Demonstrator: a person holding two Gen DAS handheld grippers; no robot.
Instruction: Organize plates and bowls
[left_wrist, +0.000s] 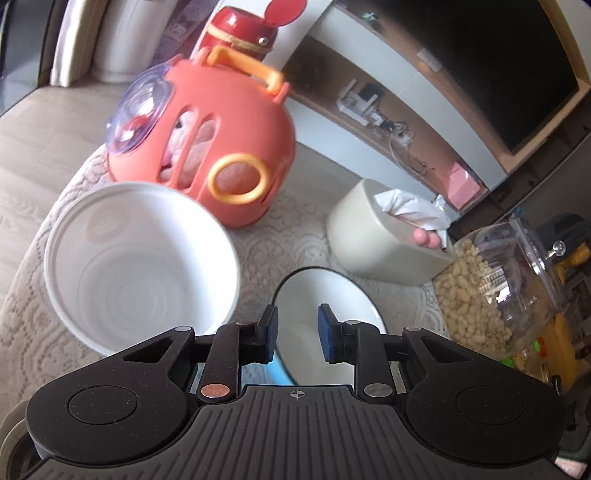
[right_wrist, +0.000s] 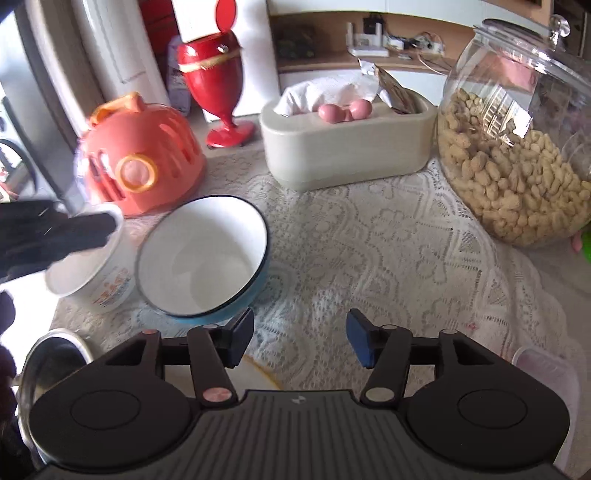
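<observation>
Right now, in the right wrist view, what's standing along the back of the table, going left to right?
Orange toy carrier → red goblet-shaped container → beige tissue box → glass jar of peanuts.

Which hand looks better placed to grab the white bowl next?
Left, probably: the left fingers hover right beside the white bowl, while the right fingers hang open over lace cloth, past the blue bowl.
</observation>
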